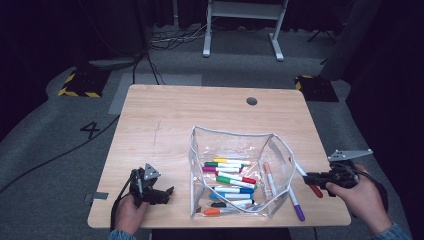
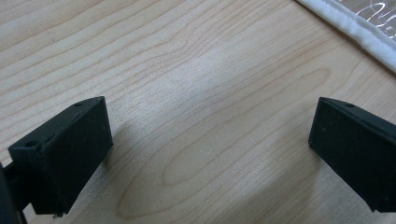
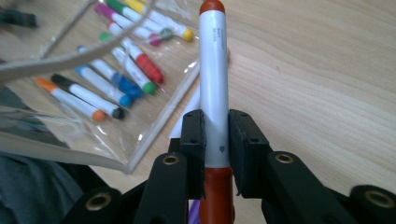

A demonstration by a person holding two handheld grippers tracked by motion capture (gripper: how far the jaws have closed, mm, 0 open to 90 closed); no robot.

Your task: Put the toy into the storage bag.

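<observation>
most markers already lie inside the clear pouch (image 1: 235, 175). the right gripper (image 1: 312, 178) pinches a red-capped marker (image 3: 214, 93) just right of the pouch; the purple marker (image 1: 296, 205) remains on the table (image 1: 165, 115). the left gripper (image 1: 162, 192) rests with jaws spread, empty.
</observation>
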